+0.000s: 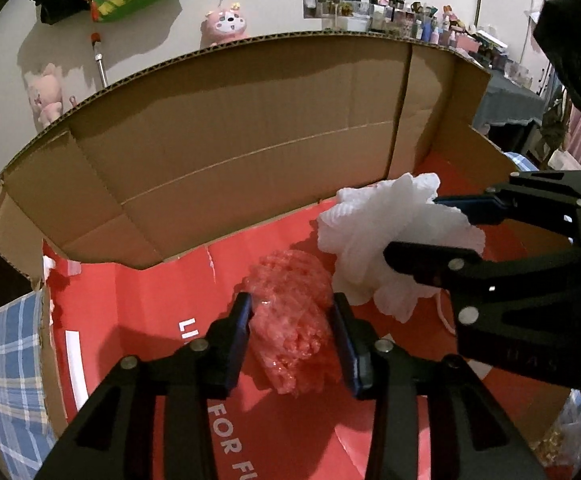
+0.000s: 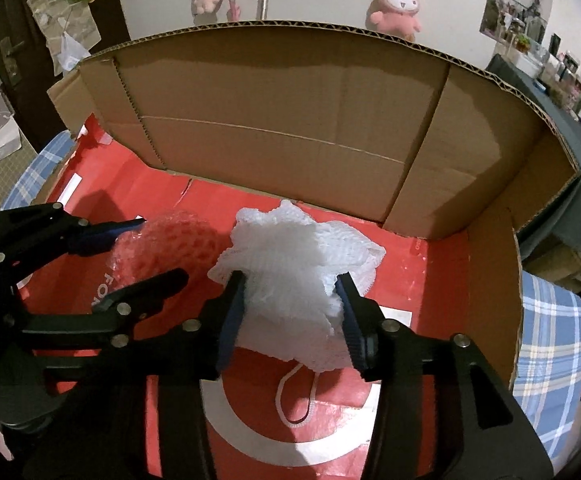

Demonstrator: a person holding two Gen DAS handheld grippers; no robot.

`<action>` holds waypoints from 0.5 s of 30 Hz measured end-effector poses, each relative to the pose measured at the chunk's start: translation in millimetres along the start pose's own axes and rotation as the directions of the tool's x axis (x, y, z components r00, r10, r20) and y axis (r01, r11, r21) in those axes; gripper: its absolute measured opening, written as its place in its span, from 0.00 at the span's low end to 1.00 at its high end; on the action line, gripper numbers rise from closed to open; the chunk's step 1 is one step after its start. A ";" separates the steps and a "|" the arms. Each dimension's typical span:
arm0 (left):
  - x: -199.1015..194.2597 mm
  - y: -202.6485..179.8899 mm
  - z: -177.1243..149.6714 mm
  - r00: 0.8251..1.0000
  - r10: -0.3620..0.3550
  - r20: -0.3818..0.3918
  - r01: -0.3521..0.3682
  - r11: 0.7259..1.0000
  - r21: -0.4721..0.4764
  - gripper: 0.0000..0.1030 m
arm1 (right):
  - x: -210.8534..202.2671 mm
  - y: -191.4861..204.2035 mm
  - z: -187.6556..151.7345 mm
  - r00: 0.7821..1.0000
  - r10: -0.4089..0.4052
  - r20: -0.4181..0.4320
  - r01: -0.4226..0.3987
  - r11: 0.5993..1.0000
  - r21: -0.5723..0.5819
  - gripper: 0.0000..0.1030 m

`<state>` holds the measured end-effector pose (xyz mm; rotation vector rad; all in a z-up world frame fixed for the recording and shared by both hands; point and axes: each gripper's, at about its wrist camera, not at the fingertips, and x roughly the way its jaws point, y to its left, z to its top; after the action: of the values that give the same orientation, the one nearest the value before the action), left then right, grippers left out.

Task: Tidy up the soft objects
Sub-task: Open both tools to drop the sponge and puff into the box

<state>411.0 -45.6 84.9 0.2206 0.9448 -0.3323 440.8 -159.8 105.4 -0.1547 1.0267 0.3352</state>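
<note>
**Left wrist and right wrist views: two soft items at the red box floor**

Left wrist view shows the left tool (image 1: 292, 316) pointing down into an open cardboard box (image 1: 226, 152) with a red printed floor. A clear bubble-wrap bundle (image 1: 290, 320) sits between its two blue pads; whether the pads press on it or only flank it cannot be told. The bundle lies low at the red floor, left of centre.

Right wrist view shows the right tool (image 2: 292, 304) beside it, to the right. A white mesh bath pouf (image 2: 294, 264) fills the gap between its pads, and both pads touch the mesh at its sides. The pouf's white cord loop (image 2: 296, 400) lies on the red floor, on the near side of the pouf. Pouf and bubble-wrap bundle sit just beside each other.

Brown flaps stand upright along the far side of the box. Blue checked cloth (image 2: 550, 360) lies under the box at both sides. Pink plush toys (image 2: 396, 6) hang on the far wall.
</note>
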 end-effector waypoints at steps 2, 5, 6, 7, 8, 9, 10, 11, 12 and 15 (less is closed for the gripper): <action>-0.3 0.4 -0.3 1.000 0.000 0.001 0.000 1.000 -0.004 0.43 | 0.7 -1.3 0.8 1.000 0.006 -0.004 -0.006 1.000 0.012 0.48; 0.5 -0.3 -0.4 1.000 -0.001 0.000 0.001 1.000 -0.002 0.46 | -0.4 -3.9 -0.5 1.000 0.011 -0.004 -0.011 1.000 0.024 0.53; 1.0 0.4 -0.8 1.000 -0.002 -0.002 0.002 1.000 -0.002 0.49 | 0.0 -4.4 -0.1 1.000 0.016 -0.003 -0.016 0.999 0.028 0.53; 1.6 1.6 -0.8 1.000 -0.003 -0.004 0.003 1.000 -0.003 0.52 | 0.2 -4.8 -0.1 1.000 0.018 -0.006 -0.018 0.999 0.030 0.55; 1.8 2.4 -0.8 1.000 -0.003 -0.005 0.003 1.000 -0.005 0.53 | 0.4 -5.3 0.2 1.000 0.019 -0.009 -0.018 0.999 0.032 0.55; 1.8 3.2 -0.9 1.000 -0.001 -0.005 0.001 1.000 -0.006 0.55 | -0.1 -5.7 0.1 1.000 0.018 -0.010 -0.017 0.999 0.031 0.55; 1.3 4.1 -1.5 1.000 0.002 -0.004 -0.002 1.000 -0.008 0.57 | -0.4 -5.6 0.2 1.000 0.017 -0.010 -0.017 0.999 0.028 0.56; 0.9 4.5 -2.0 1.000 0.003 -0.004 -0.003 1.000 -0.009 0.58 | -1.5 -5.8 -0.8 1.000 0.013 -0.009 -0.013 1.000 0.025 0.58; 0.2 5.0 -2.1 1.000 0.003 -0.002 -0.003 1.000 -0.010 0.59 | -2.1 -5.7 -0.9 1.000 0.011 -0.010 -0.011 1.000 0.024 0.59; -3.0 7.2 -4.0 1.000 0.006 0.002 -0.006 1.000 -0.022 0.65 | -5.5 -7.9 -1.7 1.000 0.006 -0.008 -0.005 1.000 0.029 0.62</action>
<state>409.1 -37.0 85.4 0.2033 0.9452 -0.3168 439.5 -168.7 109.0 -0.1272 1.0397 0.3246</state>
